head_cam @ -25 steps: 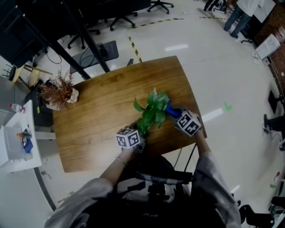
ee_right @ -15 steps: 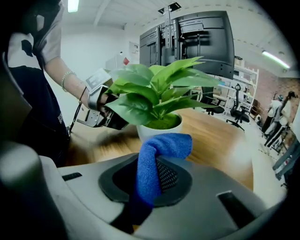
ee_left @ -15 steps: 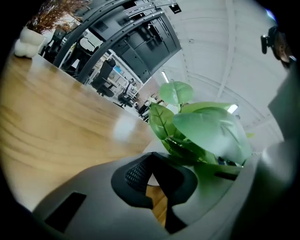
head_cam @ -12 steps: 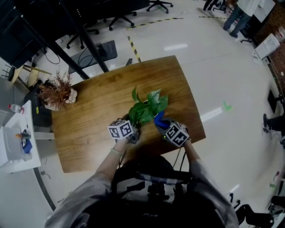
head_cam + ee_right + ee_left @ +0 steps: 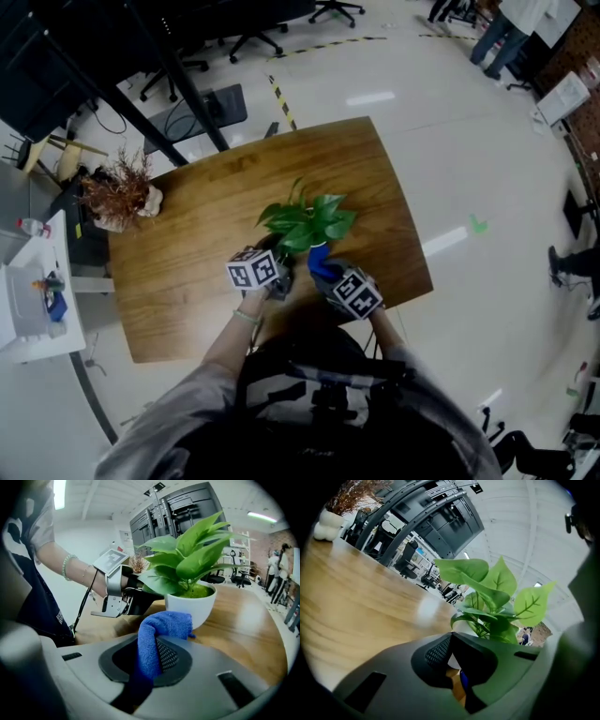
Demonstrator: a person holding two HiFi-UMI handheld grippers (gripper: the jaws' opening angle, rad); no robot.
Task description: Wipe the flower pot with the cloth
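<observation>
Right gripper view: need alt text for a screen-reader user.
The right hand-held gripper clamps a blue cloth, whose bunched tip sits against the near wall of a white flower pot with green leaves, on a wooden table. The left hand-held gripper holds the pot at its left side.

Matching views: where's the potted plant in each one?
Head view: potted plant at the table's near middle, just beyond the left tool and right tool.
Left gripper view: potted plant right of centre, leaves above the jaws clamped on its pot.
Right gripper view: potted plant top centre, white pot behind the blue cloth in the jaws.
Shared landmark: dried twigs in a white vase, all three views.
</observation>
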